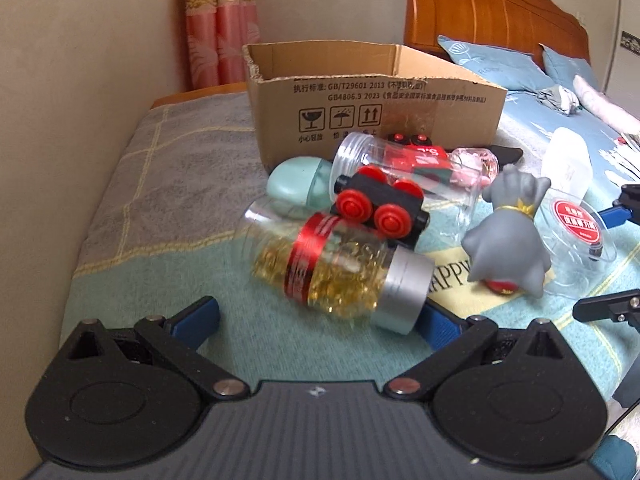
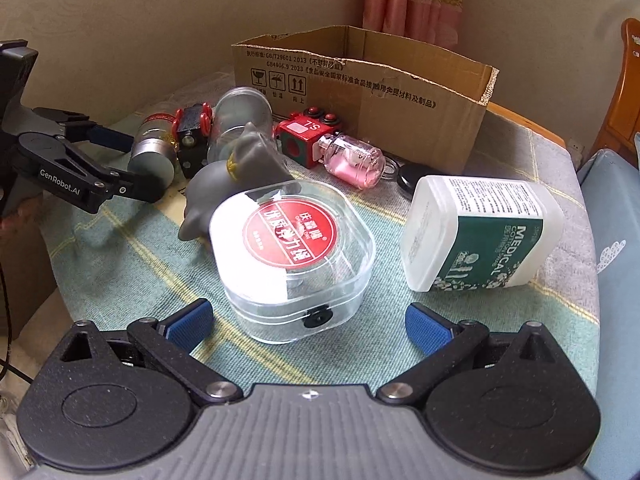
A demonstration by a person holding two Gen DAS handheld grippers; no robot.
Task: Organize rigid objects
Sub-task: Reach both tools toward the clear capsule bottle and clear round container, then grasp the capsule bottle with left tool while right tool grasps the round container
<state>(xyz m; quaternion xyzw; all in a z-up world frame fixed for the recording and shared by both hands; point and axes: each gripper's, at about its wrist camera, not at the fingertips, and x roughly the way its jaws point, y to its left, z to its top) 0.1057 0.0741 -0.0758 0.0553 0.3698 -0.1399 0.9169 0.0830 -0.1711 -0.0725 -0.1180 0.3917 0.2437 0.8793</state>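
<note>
While its jaws stand spread at the bottom of the frame, the left gripper [image 1: 316, 316] faces a capsule jar [image 1: 340, 270] lying at centre, its silver cap beside the right pad; the cardboard box [image 1: 360, 96] stands open behind. In the right wrist view, the right gripper [image 2: 308, 320], jaws spread, flanks a clear plastic case [image 2: 292, 256] on the blanket [image 2: 120, 264]; a white bottle [image 2: 480, 232] lies at right.

Toy train car [image 1: 379, 205] atop capsule jar [image 1: 340, 272], before cardboard box [image 1: 372, 108]
</note>
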